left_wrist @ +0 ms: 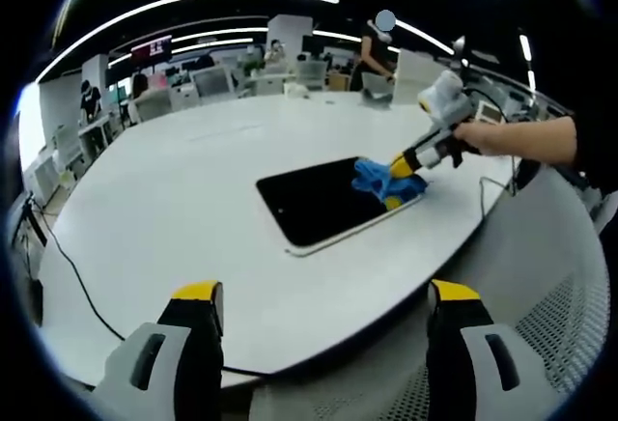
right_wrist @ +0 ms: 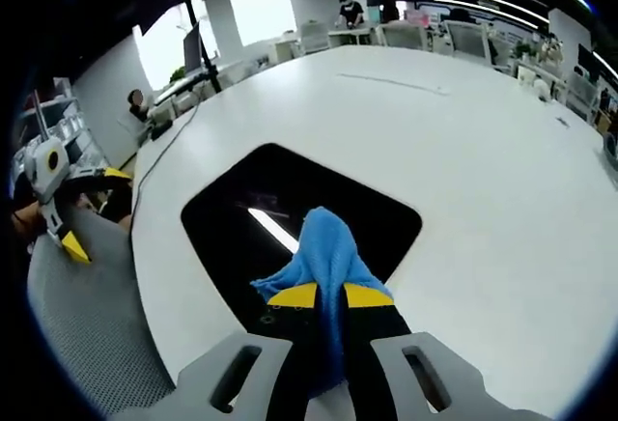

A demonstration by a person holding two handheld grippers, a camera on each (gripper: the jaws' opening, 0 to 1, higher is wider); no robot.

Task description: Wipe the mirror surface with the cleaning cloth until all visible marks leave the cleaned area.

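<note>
In the right gripper view, the right gripper (right_wrist: 328,297) has its yellow-tipped jaws closed on the blue cleaning cloth (right_wrist: 323,247), which bunches up just ahead of the tips and rests on the dark mirror (right_wrist: 241,218). The mirror lies flat on the white table (right_wrist: 483,151), reflecting a ceiling light as a bright streak beside the cloth. In the left gripper view, the left gripper (left_wrist: 323,310) holds its jaws wide apart with nothing between them, above the near table edge. Well ahead of those jaws, the mirror's far right end carries the cloth, pinched by the right gripper held in a person's hand (left_wrist: 480,136).
</note>
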